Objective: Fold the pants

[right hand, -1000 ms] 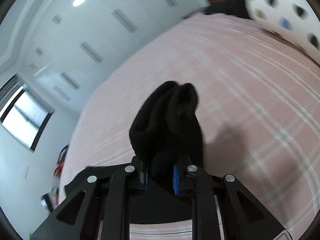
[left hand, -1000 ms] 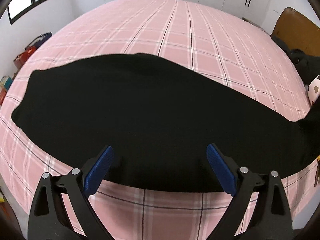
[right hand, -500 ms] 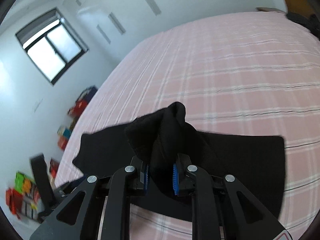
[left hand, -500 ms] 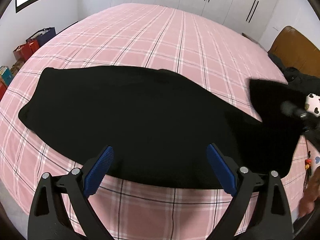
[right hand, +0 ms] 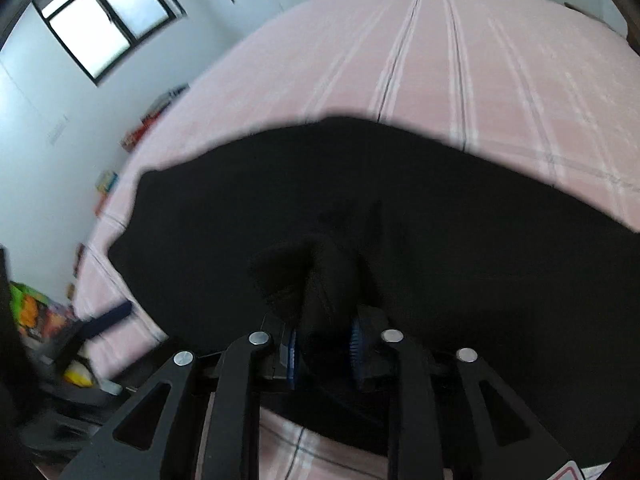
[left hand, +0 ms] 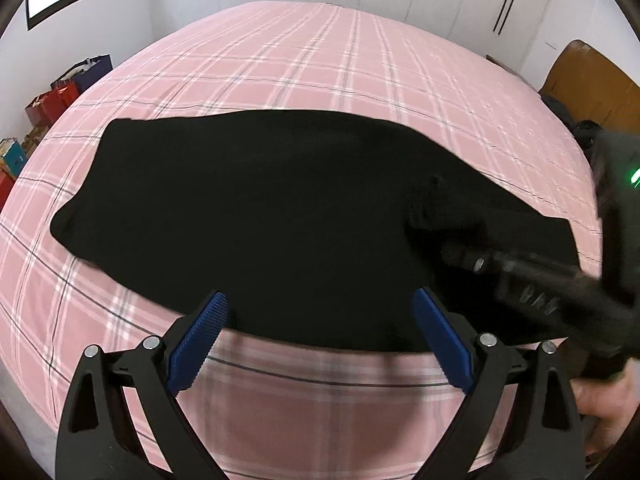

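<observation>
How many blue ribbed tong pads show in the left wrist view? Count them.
2: the left blue ribbed pad at lower left and the right blue ribbed pad at lower right. The other tongs' pads are hidden there.

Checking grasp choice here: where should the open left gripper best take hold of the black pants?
Probably the near edge of the black pants, approached from the near bedside. That hem lies flat on the pink plaid bedspread, directly ahead of the left gripper.
</observation>
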`<move>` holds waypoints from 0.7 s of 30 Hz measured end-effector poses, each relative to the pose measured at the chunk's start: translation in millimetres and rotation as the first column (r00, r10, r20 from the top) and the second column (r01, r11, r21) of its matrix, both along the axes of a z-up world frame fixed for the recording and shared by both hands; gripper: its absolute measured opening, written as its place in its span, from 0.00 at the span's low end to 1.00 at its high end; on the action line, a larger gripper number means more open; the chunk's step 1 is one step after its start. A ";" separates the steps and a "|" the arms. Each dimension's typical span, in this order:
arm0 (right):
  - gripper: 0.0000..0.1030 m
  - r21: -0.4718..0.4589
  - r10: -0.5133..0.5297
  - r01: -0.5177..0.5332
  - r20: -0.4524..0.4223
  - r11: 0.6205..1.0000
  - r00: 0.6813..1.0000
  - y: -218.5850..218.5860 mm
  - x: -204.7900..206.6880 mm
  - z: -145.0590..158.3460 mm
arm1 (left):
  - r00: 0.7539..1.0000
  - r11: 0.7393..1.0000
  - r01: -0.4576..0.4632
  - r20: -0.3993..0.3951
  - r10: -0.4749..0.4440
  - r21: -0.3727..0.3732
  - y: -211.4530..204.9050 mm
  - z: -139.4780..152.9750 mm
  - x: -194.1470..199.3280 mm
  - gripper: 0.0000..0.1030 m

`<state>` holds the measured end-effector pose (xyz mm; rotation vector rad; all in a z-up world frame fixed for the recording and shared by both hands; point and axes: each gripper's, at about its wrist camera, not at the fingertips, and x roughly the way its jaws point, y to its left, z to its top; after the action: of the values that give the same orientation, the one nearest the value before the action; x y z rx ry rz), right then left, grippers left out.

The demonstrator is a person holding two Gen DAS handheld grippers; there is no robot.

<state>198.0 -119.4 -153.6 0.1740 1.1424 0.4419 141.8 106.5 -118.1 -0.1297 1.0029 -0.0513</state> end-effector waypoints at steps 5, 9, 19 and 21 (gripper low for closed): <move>0.61 0.034 -0.004 0.001 0.086 0.999 0.996 -24.8 -26.8 41.6 | 0.993 0.989 -0.108 0.032 0.112 -0.102 68.5 -2.3 -4.9 0.89; 0.76 -0.021 -0.190 0.195 0.150 0.981 0.970 -111.0 -52.9 60.1 | 0.954 0.933 -0.286 0.024 0.298 -0.217 147.5 -6.7 -9.9 0.89; 0.79 -0.023 -0.378 0.378 0.008 0.926 0.926 -194.2 -62.4 -5.3 | 0.853 0.771 -0.493 -0.047 0.520 -0.403 232.7 -51.0 11.4 0.94; 0.84 -0.043 -0.369 0.369 0.017 0.928 0.929 -192.5 -62.8 -4.0 | 0.856 0.785 -0.489 -0.035 0.516 -0.380 228.5 -50.5 19.5 0.71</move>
<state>135.3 -311.9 -157.7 0.3405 1.0806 0.0808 161.3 335.0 -168.6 -0.7465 0.8489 0.2442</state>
